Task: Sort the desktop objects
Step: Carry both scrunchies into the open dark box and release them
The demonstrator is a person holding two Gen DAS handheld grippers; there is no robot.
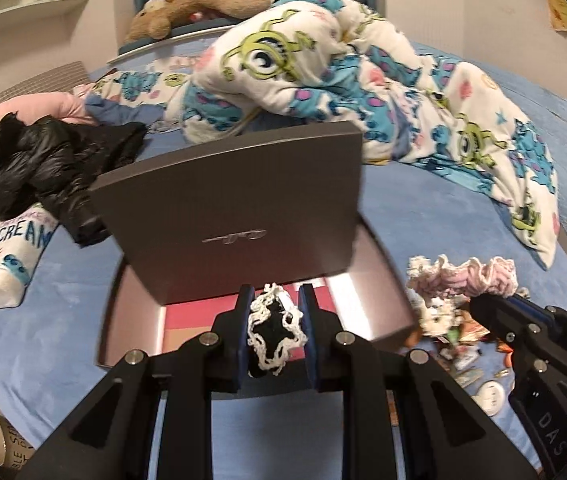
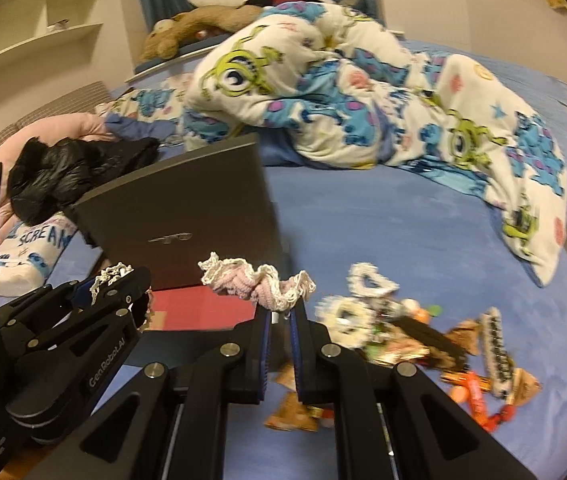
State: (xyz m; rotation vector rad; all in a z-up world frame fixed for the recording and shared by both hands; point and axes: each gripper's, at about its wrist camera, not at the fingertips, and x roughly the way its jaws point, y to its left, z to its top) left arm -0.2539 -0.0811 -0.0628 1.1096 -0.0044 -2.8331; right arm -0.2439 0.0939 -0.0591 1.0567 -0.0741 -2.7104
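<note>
Matt black plastic claws with bright metal pivot pins and blue ribbed pads: the left claw (image 1: 276, 312) pinches a black scrunchie (image 1: 274, 334) edged in rough white crochet lace, the right claw (image 2: 280, 316) a pink scrunchie (image 2: 257, 282) of the same knitted yarn. Behind them, a laptop (image 1: 239, 204) — smooth, satin-grey metal lid with a faint sheen. The bed (image 1: 423, 216) wears a soft, nappy blue sheet; a fleecy printed blanket (image 1: 323, 76) lies crumpled beside a glossy black puffer jacket (image 1: 47, 160). Shiny foil snack wrappers (image 2: 471, 388) — crinkled — litter the cloth.
</note>
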